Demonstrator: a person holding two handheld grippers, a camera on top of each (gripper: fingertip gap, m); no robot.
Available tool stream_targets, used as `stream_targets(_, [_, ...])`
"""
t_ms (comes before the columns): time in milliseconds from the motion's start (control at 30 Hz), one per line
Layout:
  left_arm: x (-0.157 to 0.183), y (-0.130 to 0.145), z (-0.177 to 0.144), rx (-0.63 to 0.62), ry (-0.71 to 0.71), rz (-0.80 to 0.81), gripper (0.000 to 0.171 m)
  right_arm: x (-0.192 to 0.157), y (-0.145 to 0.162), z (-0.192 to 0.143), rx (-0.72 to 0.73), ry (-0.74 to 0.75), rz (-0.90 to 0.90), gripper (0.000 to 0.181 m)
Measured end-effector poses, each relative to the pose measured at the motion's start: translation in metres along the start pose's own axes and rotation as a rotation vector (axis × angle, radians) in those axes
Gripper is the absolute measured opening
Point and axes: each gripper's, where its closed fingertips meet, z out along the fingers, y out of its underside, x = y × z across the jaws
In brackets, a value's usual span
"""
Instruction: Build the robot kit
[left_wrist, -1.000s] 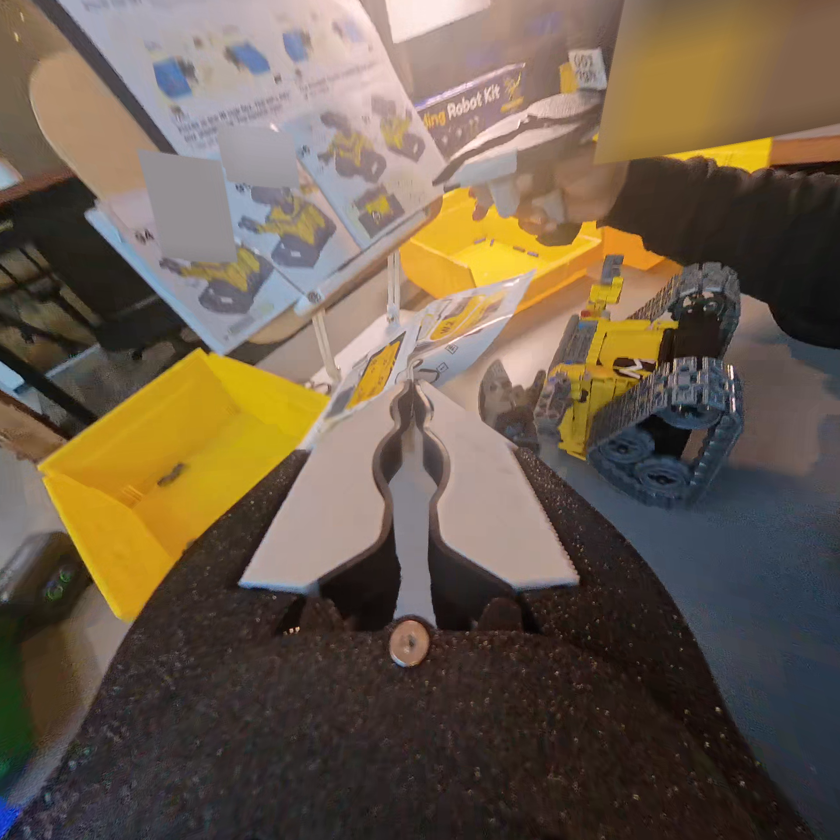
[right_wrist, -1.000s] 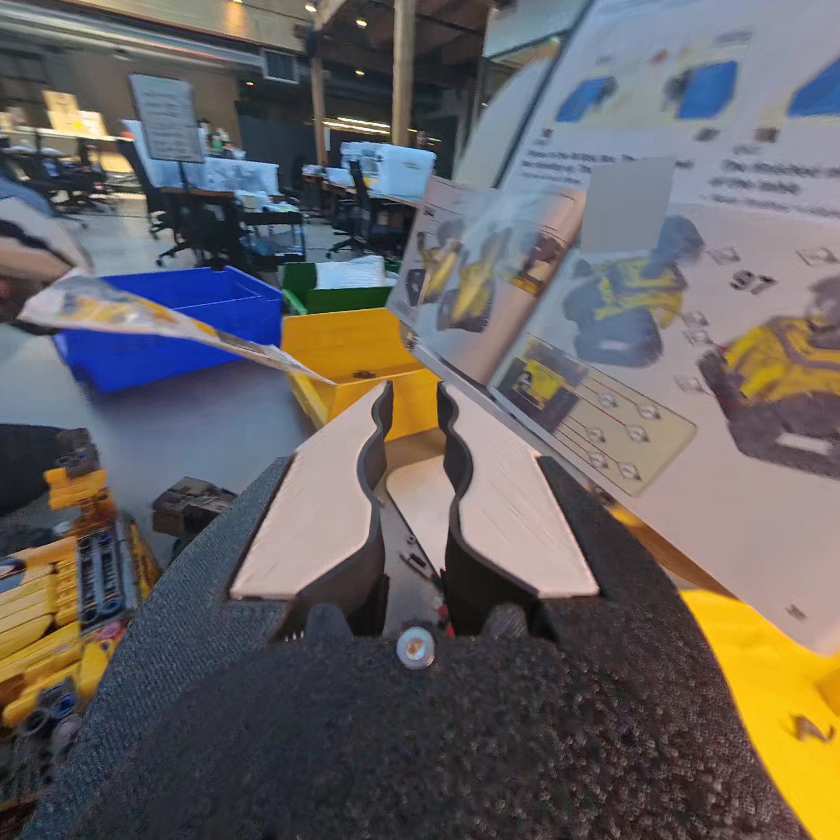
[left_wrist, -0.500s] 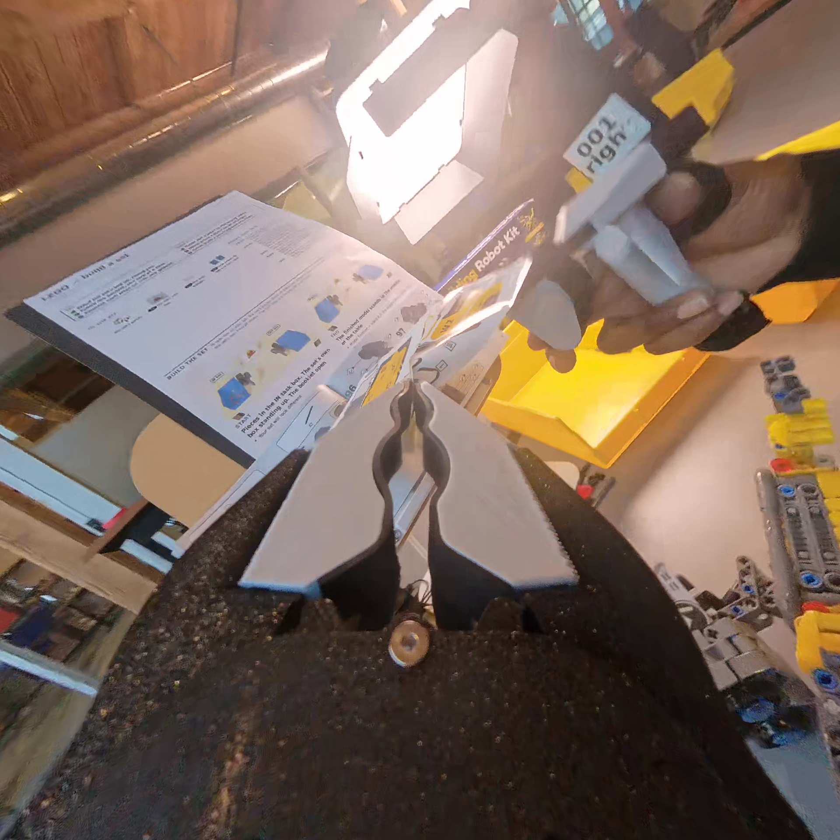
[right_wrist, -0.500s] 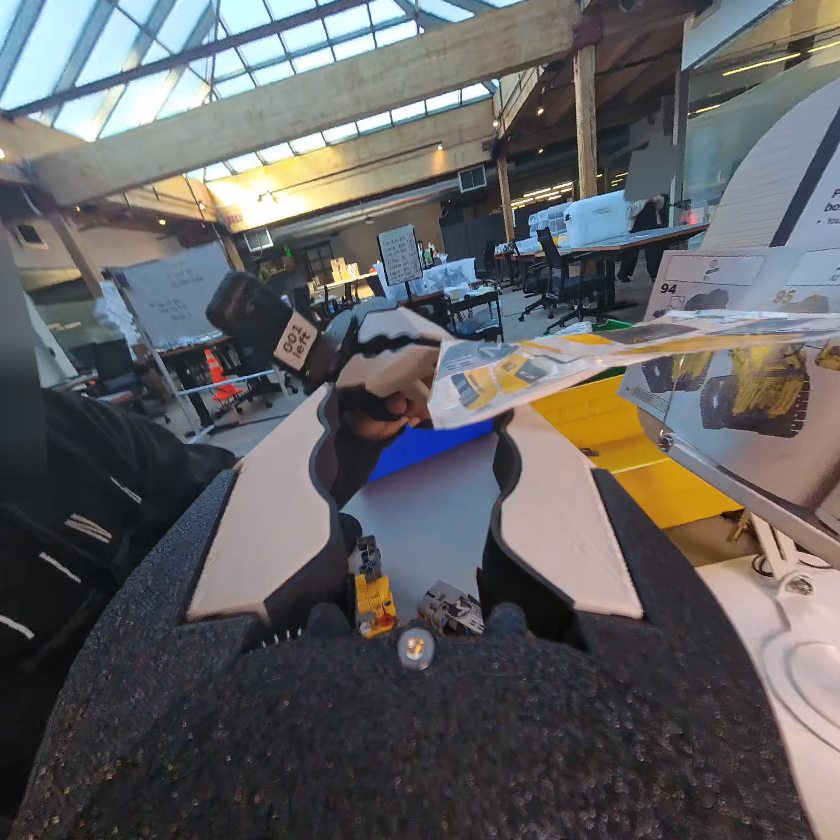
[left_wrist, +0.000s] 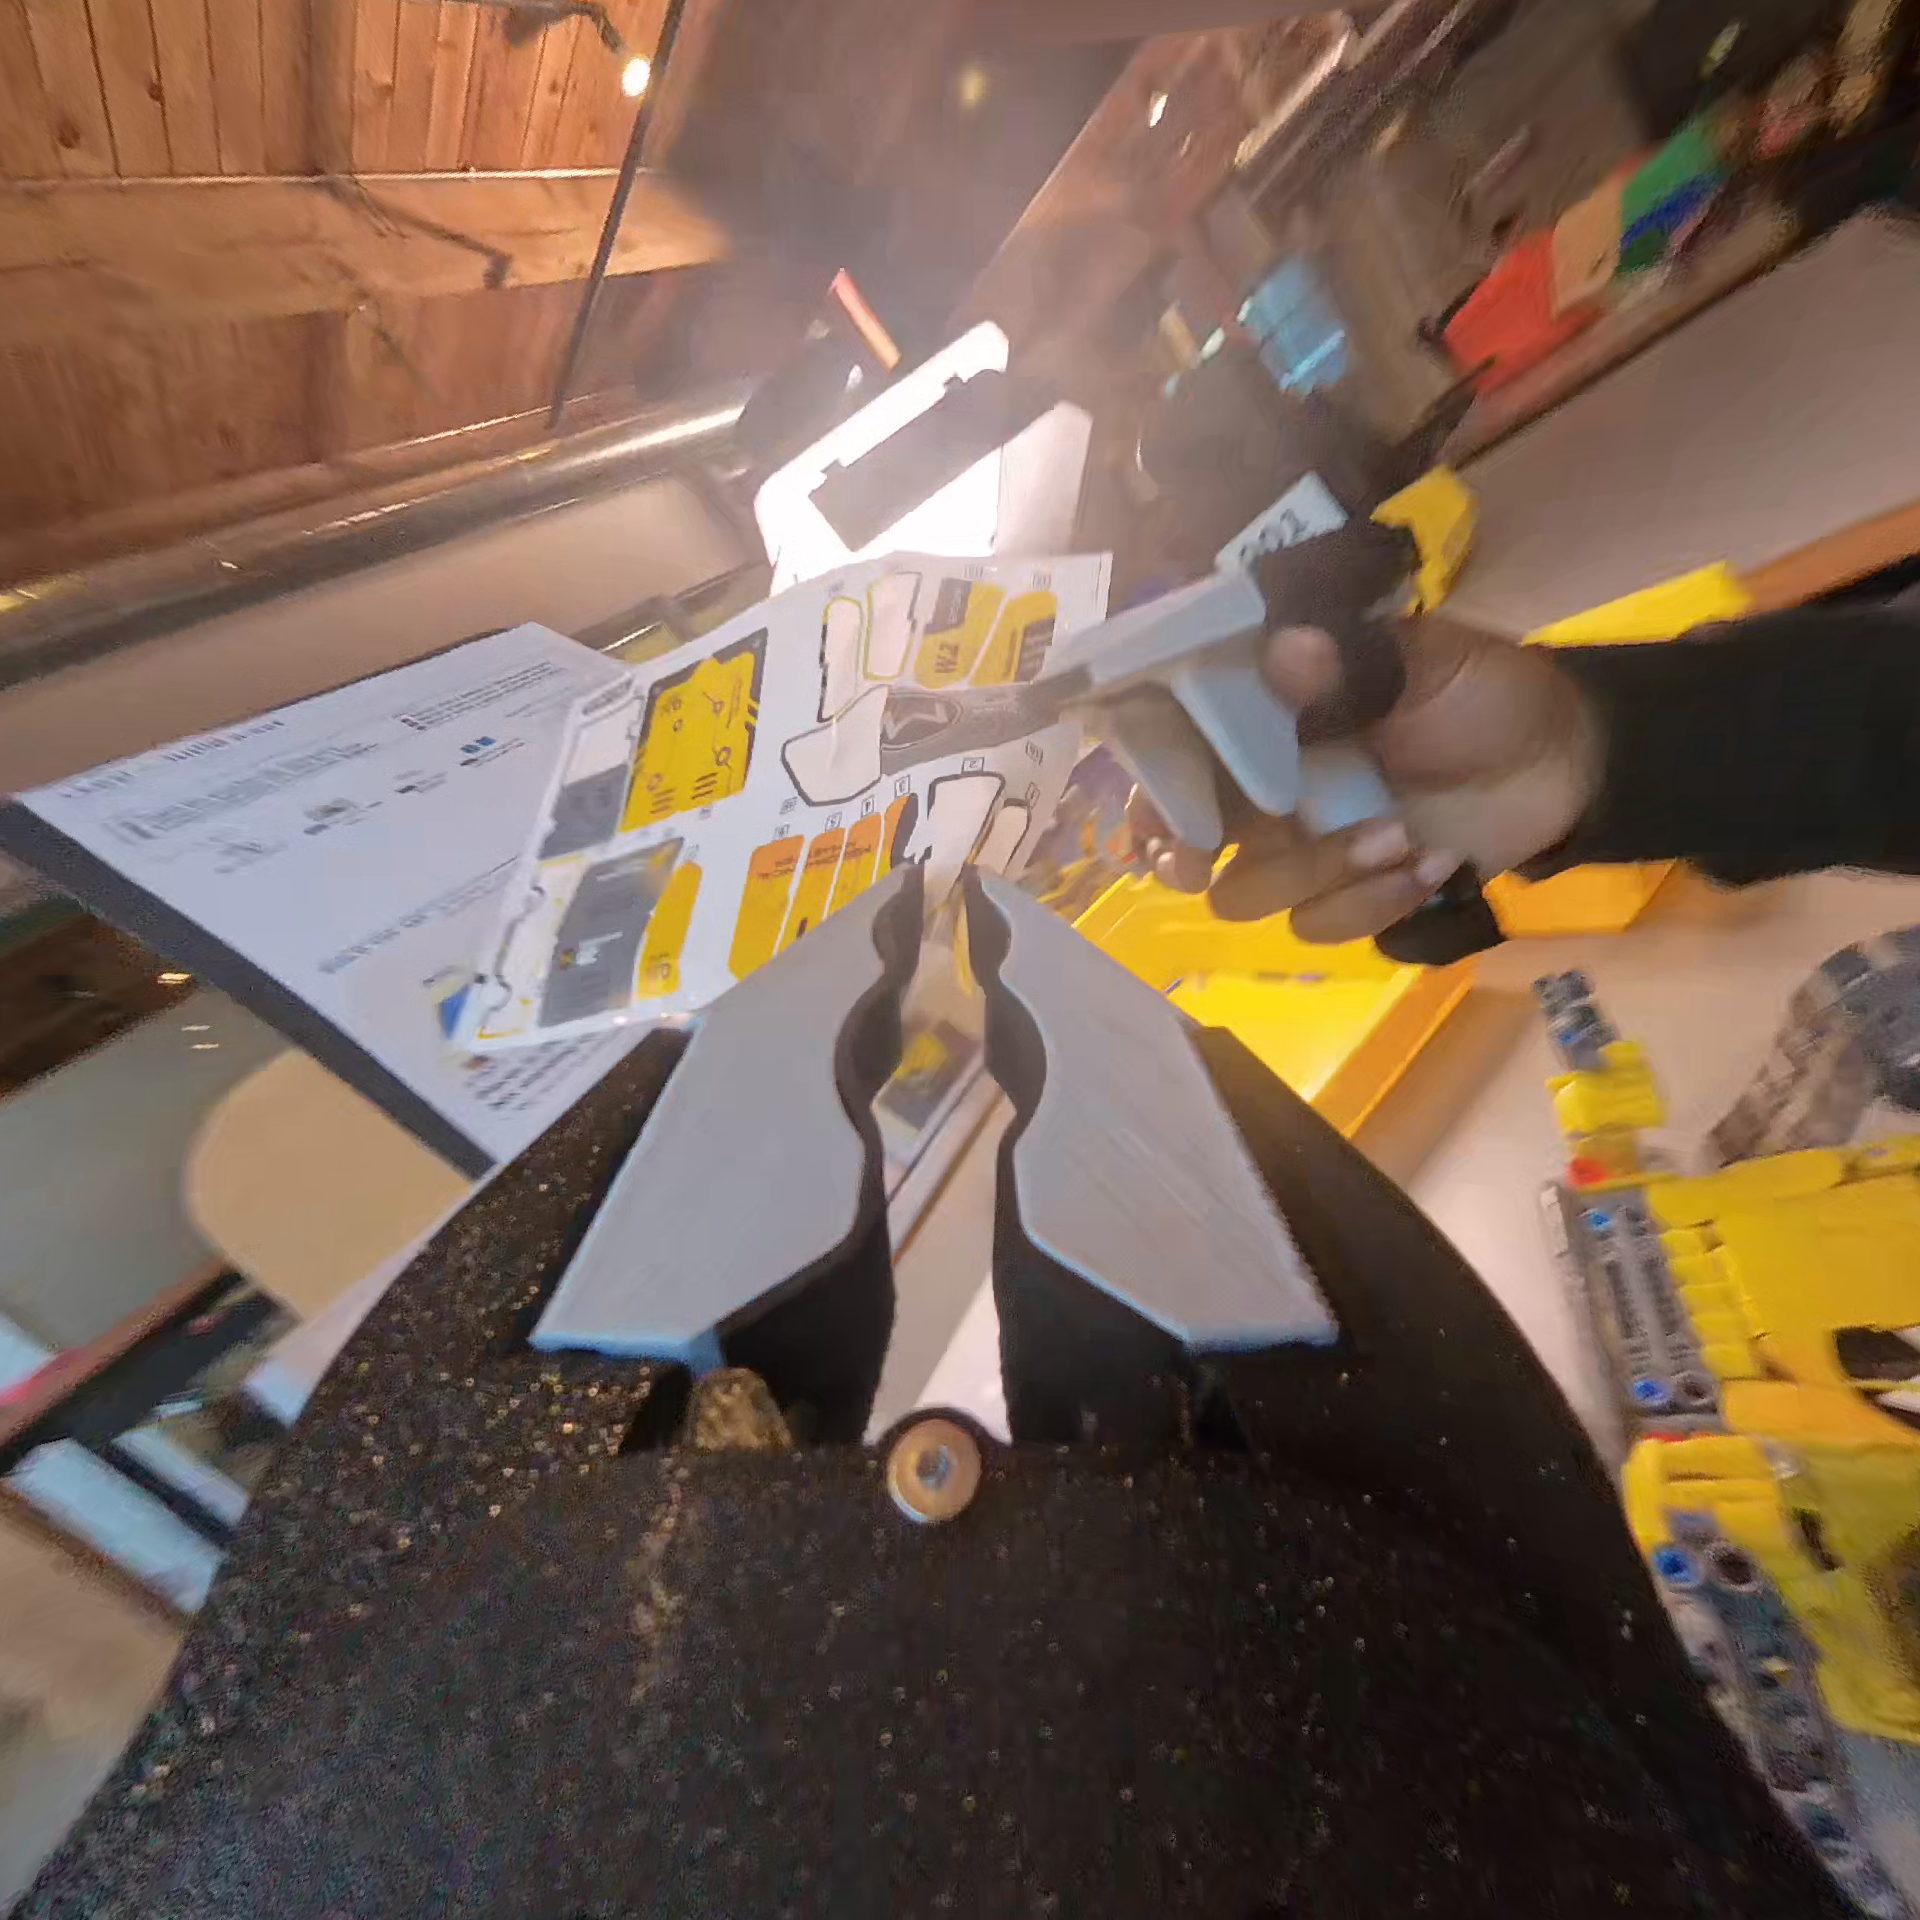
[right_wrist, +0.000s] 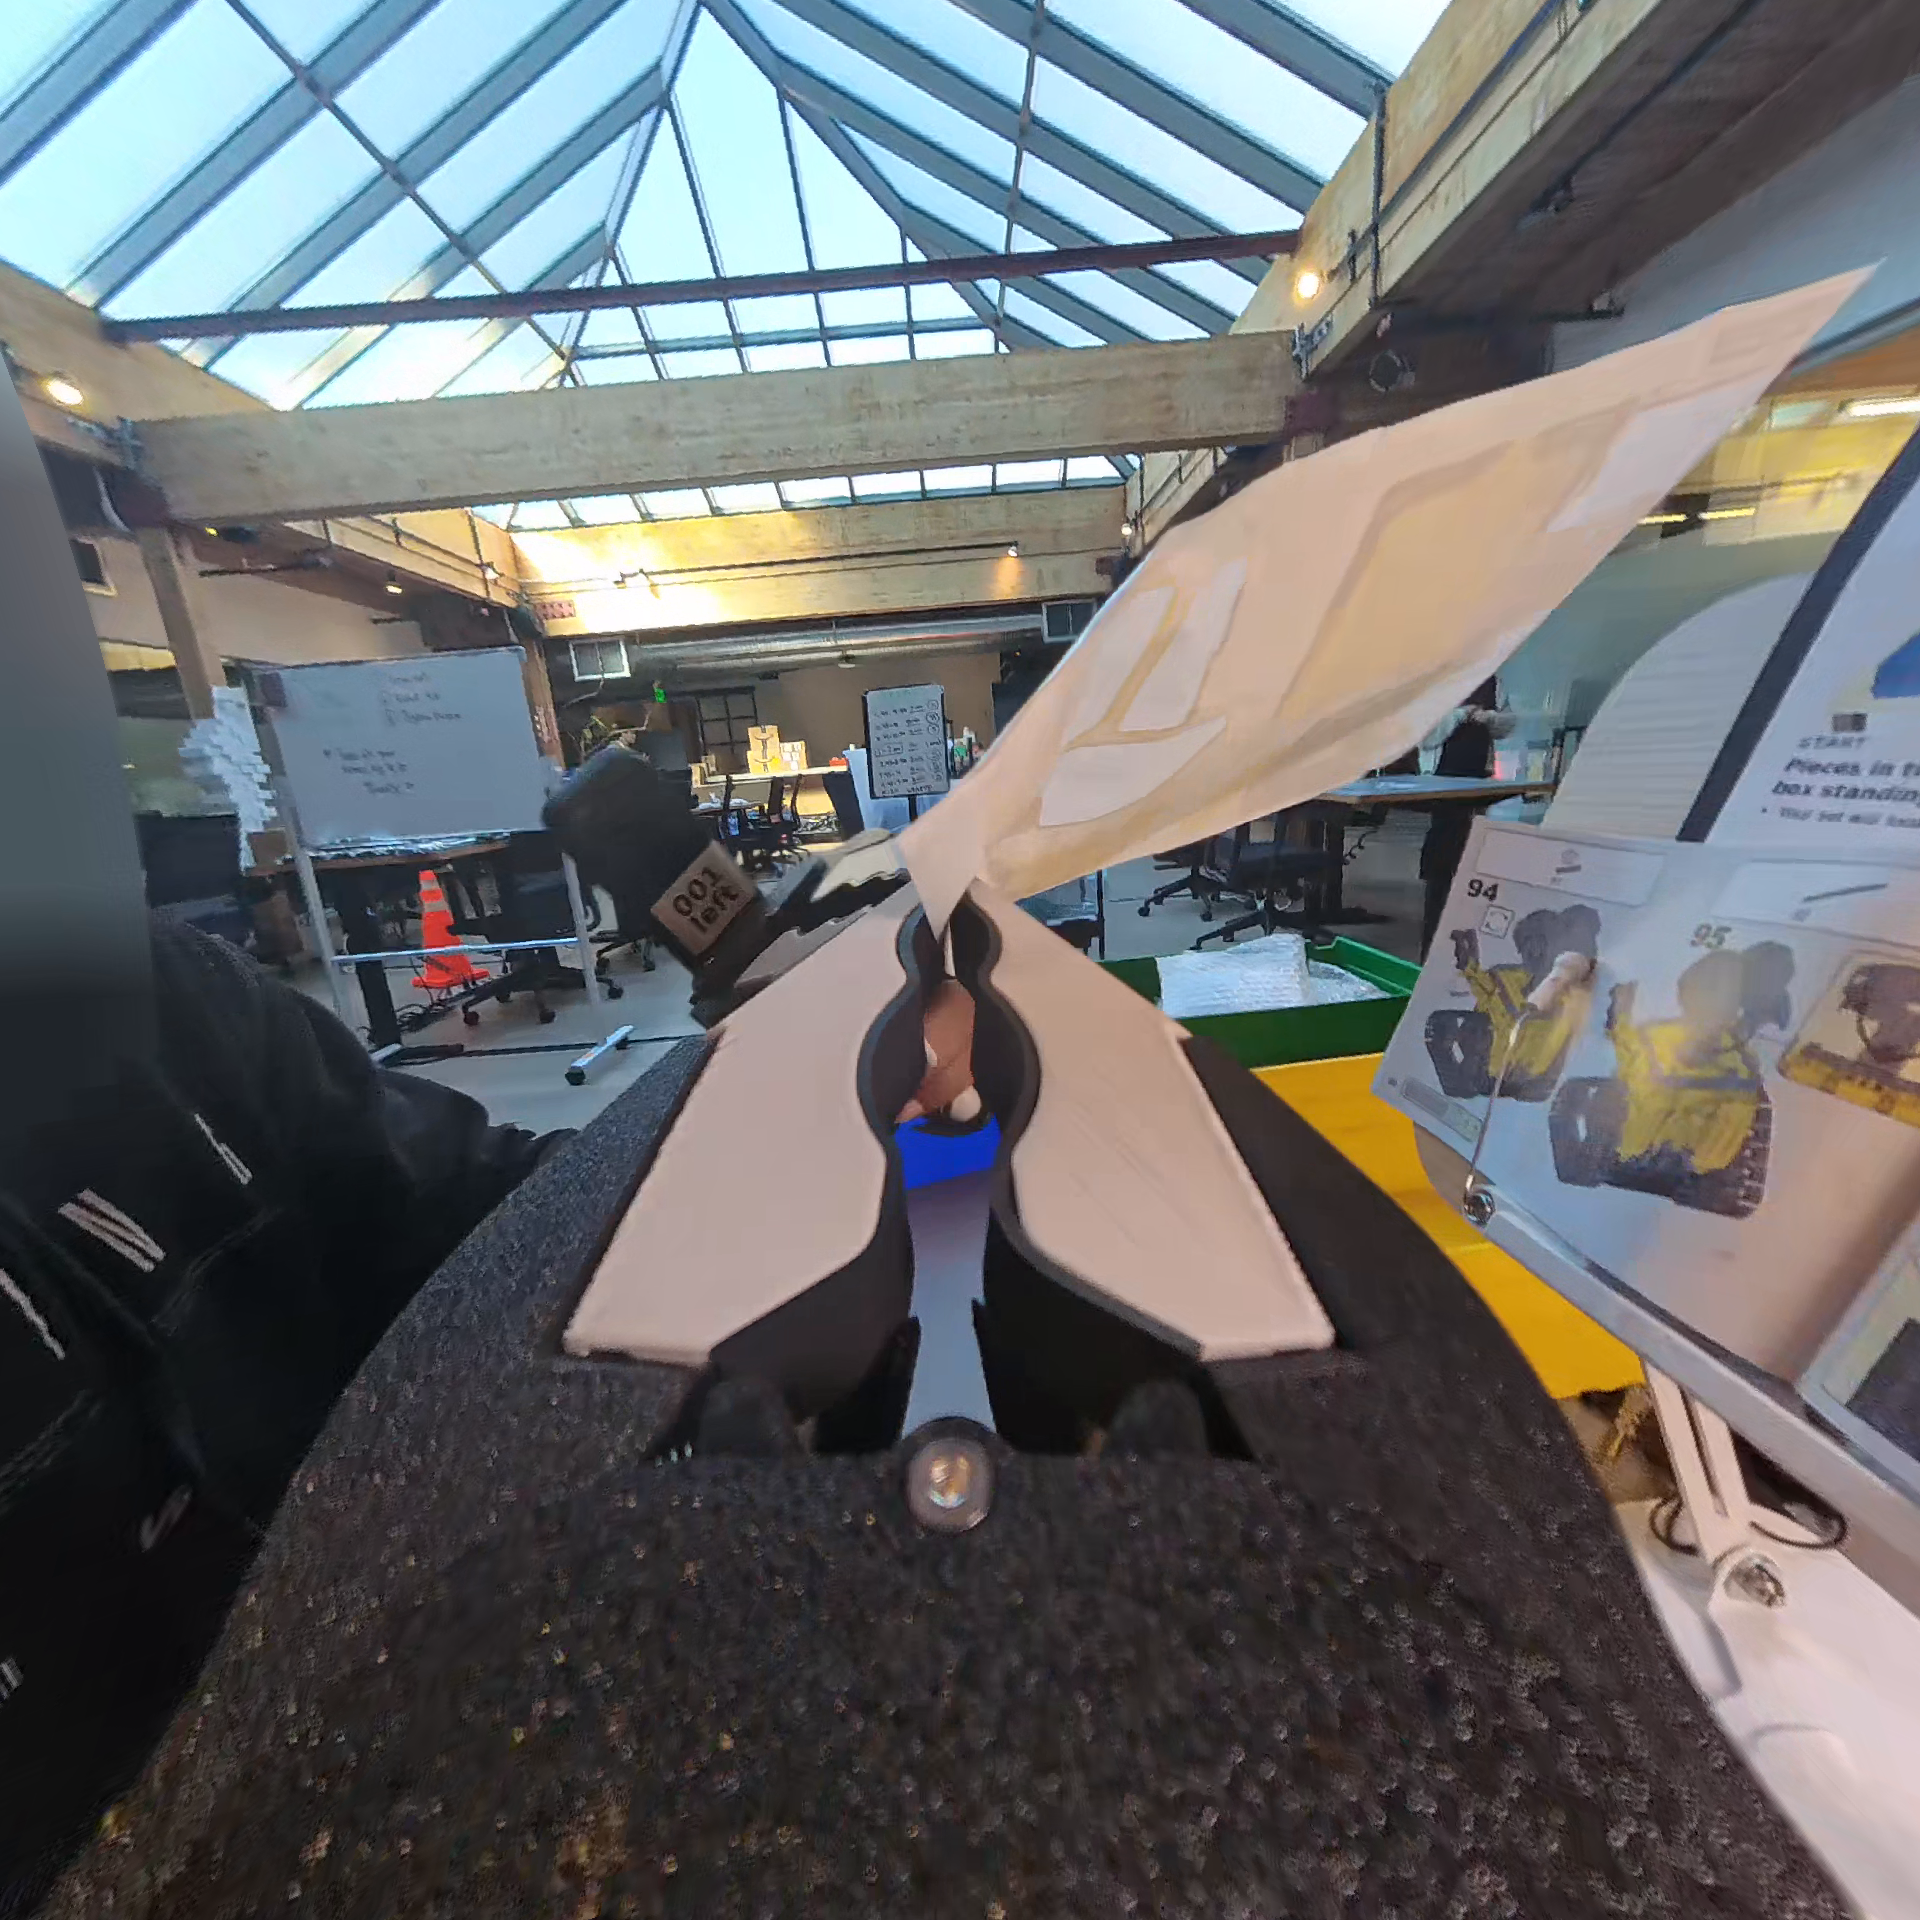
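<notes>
A sticker sheet (left_wrist: 810, 769) with yellow, black and white decals hangs in the air. It also shows in the right wrist view (right_wrist: 1351, 644), from its pale back. My right gripper (right_wrist: 948, 914) is shut on the sheet's edge; in the left wrist view it (left_wrist: 1029, 696) pinches the sheet's right side, held by a hand (left_wrist: 1434, 790). My left gripper (left_wrist: 940, 881) has a narrow gap between its tips, which sit at the sheet's lower edge. It also shows in the right wrist view (right_wrist: 868, 871), just left of the sheet.
An open instruction booklet (left_wrist: 312, 831) leans on a stand, and shows at the right in the right wrist view (right_wrist: 1662, 1039). A yellow bin (left_wrist: 1247, 997) lies below the sheet. A yellow tracked brick model (left_wrist: 1766, 1351) lies on the table at the right. A green bin (right_wrist: 1299, 987) stands farther back. The tips of one gripper are about 5 centimeters away from the tips of the other. From either gripper's tips it is about 20 centimeters to the yellow tracked brick model (left_wrist: 1766, 1351).
Both grippers lifted and tilted upward with the sheet. My right gripper went from open to shut on the sheet. My left gripper's tips, shut on the sheet before, have parted slightly.
</notes>
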Motion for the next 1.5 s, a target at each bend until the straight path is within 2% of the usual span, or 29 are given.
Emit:
stream_targets(100, [-0.018,-0.006,-0.010,0.144,0.074,-0.383,0.032,-0.004,-0.011,-0.008,0.069,-0.037,-0.044,0.000])
stream_targets(167, [-0.035,-0.002,-0.015,0.214,0.110,-0.687,0.040,-0.006,-0.024,-0.017,0.141,-0.064,-0.067,0.000])
stream_targets(267, [-0.016,-0.010,-0.009,0.284,0.379,-1.058,0.053,-0.007,-0.029,-0.023,0.172,-0.079,-0.090,0.000])
stream_targets(333, [-0.002,-0.024,-0.003,0.327,0.483,-1.160,0.056,-0.010,-0.018,-0.018,0.143,-0.107,-0.084,0.000])
stream_targets(367, [0.001,-0.030,-0.002,0.343,0.505,-1.174,0.053,-0.010,-0.011,-0.014,0.120,-0.117,-0.074,0.000])
stream_targets(433, [0.004,-0.029,0.001,0.304,0.474,-1.146,0.022,-0.009,0.001,-0.009,0.088,-0.120,-0.068,0.000])
stream_targets(467, [0.004,-0.026,0.001,0.272,0.445,-1.104,0.012,-0.007,0.003,-0.009,0.087,-0.115,-0.060,0.000])
stream_targets(533, [0.001,-0.023,-0.002,0.241,0.409,-1.029,0.001,0.001,0.003,-0.011,0.093,-0.087,-0.032,0.000])
stream_targets(767, [0.000,-0.022,-0.002,0.202,0.372,-0.952,0.000,0.018,0.004,-0.009,0.094,-0.022,0.107,0.000])
stream_targets(867, [0.004,-0.024,-0.003,0.197,0.379,-0.901,0.011,0.020,0.001,-0.009,0.132,-0.021,0.169,0.000])
stream_targets(933, [0.008,-0.025,-0.002,0.177,0.366,-0.851,0.011,0.019,-0.001,-0.008,0.151,-0.030,0.187,0.000])
stream_targets(1033, [0.004,-0.024,0.001,0.154,0.289,-0.767,0.001,0.016,0.000,-0.007,0.151,-0.036,0.176,0.000])
stream_targets(1167, [0.001,-0.026,-0.002,0.172,0.306,-0.814,0.005,0.005,0.000,-0.007,0.155,-0.104,0.145,0.000])
stream_targets(1267, [0.002,-0.026,-0.003,0.173,0.312,-0.804,0.000,0.000,0.001,-0.008,0.155,-0.135,0.109,0.000])
stream_targets(1433, [0.005,-0.028,-0.004,0.163,0.311,-0.730,0.000,-0.001,0.010,-0.009,0.107,-0.169,0.113,0.000])
stream_targets(1500, [0.007,-0.020,-0.002,0.107,0.288,-0.658,0.000,0.009,0.017,-0.009,0.062,-0.133,0.152,0.000])
